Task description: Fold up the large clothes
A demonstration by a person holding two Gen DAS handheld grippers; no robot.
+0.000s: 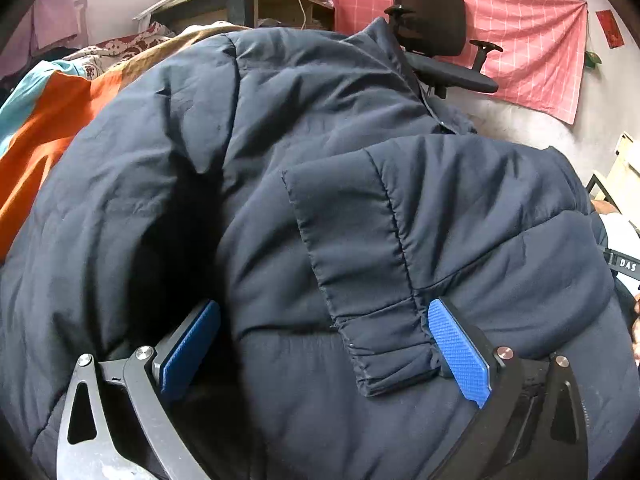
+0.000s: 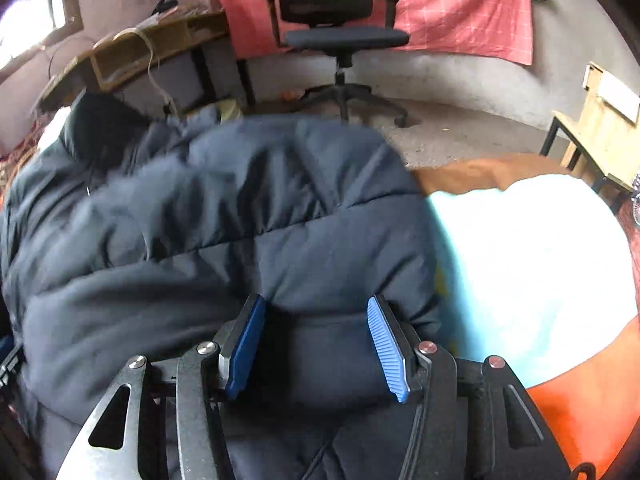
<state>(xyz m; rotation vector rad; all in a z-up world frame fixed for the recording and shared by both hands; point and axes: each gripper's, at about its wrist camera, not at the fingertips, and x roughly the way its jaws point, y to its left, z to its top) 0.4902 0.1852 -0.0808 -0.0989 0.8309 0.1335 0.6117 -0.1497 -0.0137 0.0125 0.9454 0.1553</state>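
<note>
both jaws apart over jacket (image 1: 320, 200) hem

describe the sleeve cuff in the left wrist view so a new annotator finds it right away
Start at the dark navy puffer jacket that fills the left wrist view, spread over an orange and teal bedcover. The sleeve lies folded across it; its cuff ends between the left claw pads. Only it has a flat, stitched, gathered hem.

Soft daylight, window (image 2: 24, 28) glare, motion blur, fisheye-warped dark corners.
</note>
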